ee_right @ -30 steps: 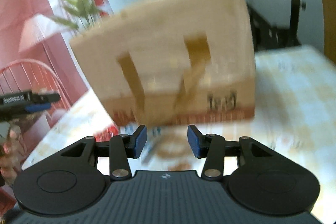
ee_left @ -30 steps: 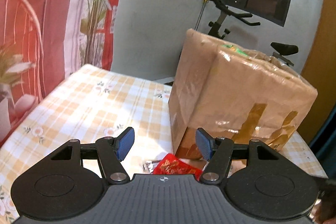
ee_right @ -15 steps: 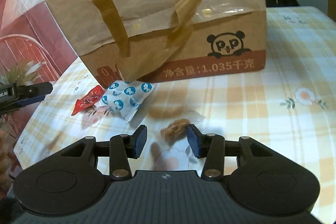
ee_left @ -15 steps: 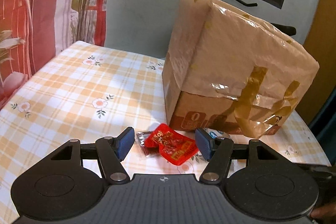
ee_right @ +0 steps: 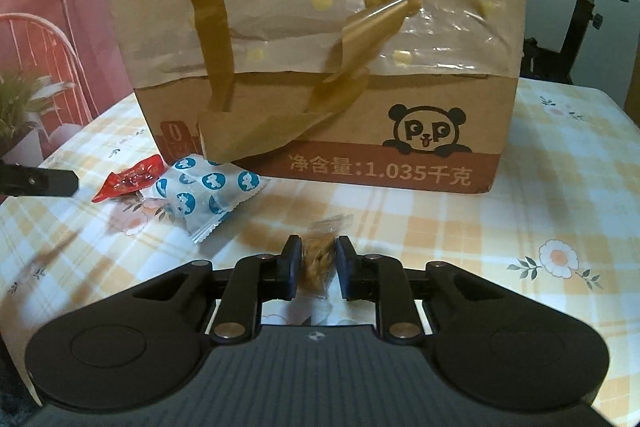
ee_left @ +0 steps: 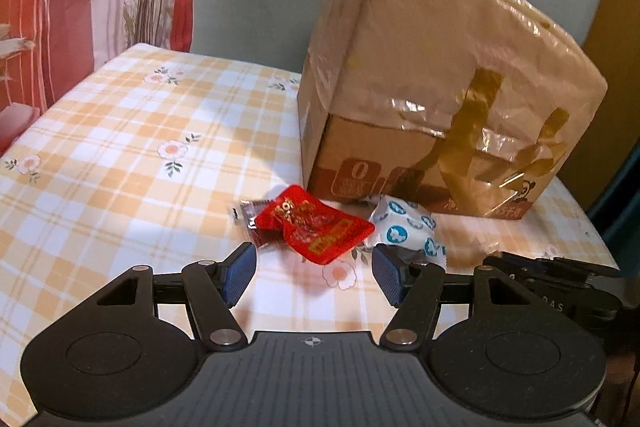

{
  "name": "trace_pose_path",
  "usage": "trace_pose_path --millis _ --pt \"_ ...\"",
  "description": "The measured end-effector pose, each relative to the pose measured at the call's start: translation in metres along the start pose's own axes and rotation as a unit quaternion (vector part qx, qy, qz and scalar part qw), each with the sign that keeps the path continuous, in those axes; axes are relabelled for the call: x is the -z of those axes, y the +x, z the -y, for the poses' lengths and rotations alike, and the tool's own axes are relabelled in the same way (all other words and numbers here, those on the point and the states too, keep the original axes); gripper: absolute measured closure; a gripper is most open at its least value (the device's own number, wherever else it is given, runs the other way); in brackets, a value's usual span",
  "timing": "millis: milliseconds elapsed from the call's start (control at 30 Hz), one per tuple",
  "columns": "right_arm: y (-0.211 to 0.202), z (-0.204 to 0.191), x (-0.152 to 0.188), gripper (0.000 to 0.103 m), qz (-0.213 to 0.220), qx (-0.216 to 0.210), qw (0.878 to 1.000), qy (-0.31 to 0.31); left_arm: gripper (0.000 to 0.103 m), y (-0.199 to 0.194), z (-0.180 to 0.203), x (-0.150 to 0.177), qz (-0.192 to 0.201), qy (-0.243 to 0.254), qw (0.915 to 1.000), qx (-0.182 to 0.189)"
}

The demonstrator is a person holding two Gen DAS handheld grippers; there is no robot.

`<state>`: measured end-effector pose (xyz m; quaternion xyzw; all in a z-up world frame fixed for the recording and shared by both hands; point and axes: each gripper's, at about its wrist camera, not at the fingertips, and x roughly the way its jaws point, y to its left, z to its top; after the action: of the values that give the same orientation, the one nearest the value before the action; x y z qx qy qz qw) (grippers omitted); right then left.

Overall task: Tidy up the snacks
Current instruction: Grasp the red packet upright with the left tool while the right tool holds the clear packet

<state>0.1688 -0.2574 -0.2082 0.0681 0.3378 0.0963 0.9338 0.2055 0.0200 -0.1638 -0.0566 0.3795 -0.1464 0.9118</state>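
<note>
Closing in the last half second, the right gripper (ee_right: pixel 318 263) clamped one brown snack (ee_right: pixel 319 259) on the table (ee_right: pixel 520 211); left gripper (ee_left: pixel 314 269) gaped before one red packet (ee_left: pixel 316 223), one blue-white packet (ee_left: pixel 404 227), one box (ee_left: pixel 432 75).

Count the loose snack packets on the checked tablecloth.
4: red foil packet overlapping dark wrapper, blue-dotted white packet beside them, clear brown-snack packet in right claw. The box may hide others.

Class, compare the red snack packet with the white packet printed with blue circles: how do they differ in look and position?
The red snack packet is flat, glossy and gold-lettered; the white packet is puffier, with blue circles. The red snack packet overlaps a dark wrapper; the white packet lies nearer the cardboard box. Both rest on the checked tablecloth, ungripped.
</note>
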Motion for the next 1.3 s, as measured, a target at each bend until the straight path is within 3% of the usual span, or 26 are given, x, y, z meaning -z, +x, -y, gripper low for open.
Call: trace_pose_path --millis 333,467,633,1300 --pt "-0.002 -0.002 0.003 0.083 0.009 0.000 1.000 -0.007 0.043 0.028 0.001 -0.005 -0.008 -0.045 0.9989 -0.014" --pt "-0.002 0.001 0.003 0.083 0.010 -0.006 1.000 0.001 0.043 0.039 0.006 -0.007 -0.004 -0.031 0.9991 -0.031" --pt "-0.003 0.000 0.003 0.083 0.011 -0.009 1.000 -0.001 0.043 0.054 0.002 -0.009 -0.014 -0.043 0.9987 -0.024" --pt "-0.001 0.000 0.003 0.083 0.010 -0.015 1.000 -0.003 0.042 0.082 -0.007 -0.028 0.002 -0.022 0.9956 -0.091"
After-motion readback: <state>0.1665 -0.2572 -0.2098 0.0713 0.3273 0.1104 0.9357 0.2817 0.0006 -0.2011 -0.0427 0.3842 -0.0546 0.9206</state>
